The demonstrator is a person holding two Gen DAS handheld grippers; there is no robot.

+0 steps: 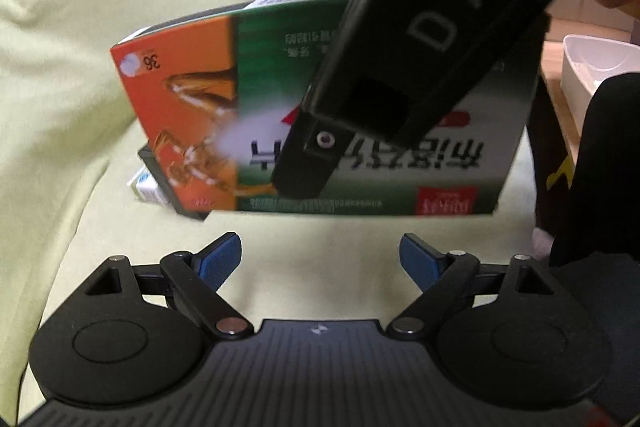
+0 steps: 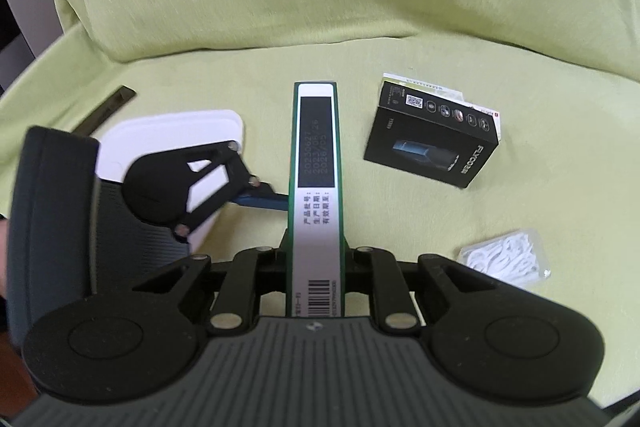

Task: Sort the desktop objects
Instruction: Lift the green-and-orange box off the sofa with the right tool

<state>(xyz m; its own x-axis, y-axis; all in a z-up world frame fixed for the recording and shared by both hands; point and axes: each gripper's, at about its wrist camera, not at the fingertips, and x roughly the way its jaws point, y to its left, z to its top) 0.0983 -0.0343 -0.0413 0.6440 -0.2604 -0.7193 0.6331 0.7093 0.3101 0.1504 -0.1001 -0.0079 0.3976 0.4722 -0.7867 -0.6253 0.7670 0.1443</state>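
Green-covered sofa seat (image 2: 248, 67), black box (image 2: 432, 143), earphone packet (image 2: 504, 257), white tray (image 2: 168, 131)

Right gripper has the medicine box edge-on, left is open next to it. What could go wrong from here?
1. The right gripper pinches the medicine box by its thin sides; it may pivot or slip.
2. The open left gripper sits close to the box; a bump might knock it loose.
3. The black box lies just right of it, a likely collision when lowering.
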